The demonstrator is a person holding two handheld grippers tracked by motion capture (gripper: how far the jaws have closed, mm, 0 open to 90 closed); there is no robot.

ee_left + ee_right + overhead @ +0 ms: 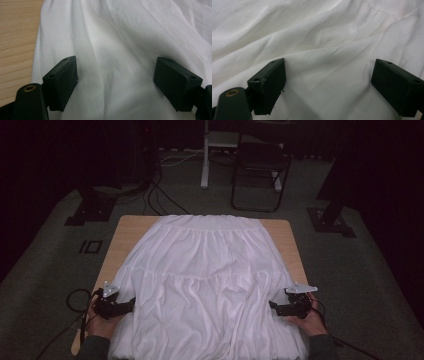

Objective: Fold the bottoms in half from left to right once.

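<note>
A white tiered skirt (205,280) lies spread over the wooden table (127,227), its waistband at the far edge and its hem hanging off the near edge. My left gripper (131,303) rests at the skirt's left side near the hem, jaws wide apart and pointing inward over the cloth (112,65). At the skirt's right side my right gripper (272,307) mirrors it, also open, with wrinkled white fabric (324,62) lying under and between its jaws. Neither pair of pads presses on the cloth.
Bare table wood (17,42) shows left of the skirt. Beyond the table on the dark carpet stand a folding chair (260,170), a white stand leg (204,165) and black stand bases (92,207) with cables (160,195).
</note>
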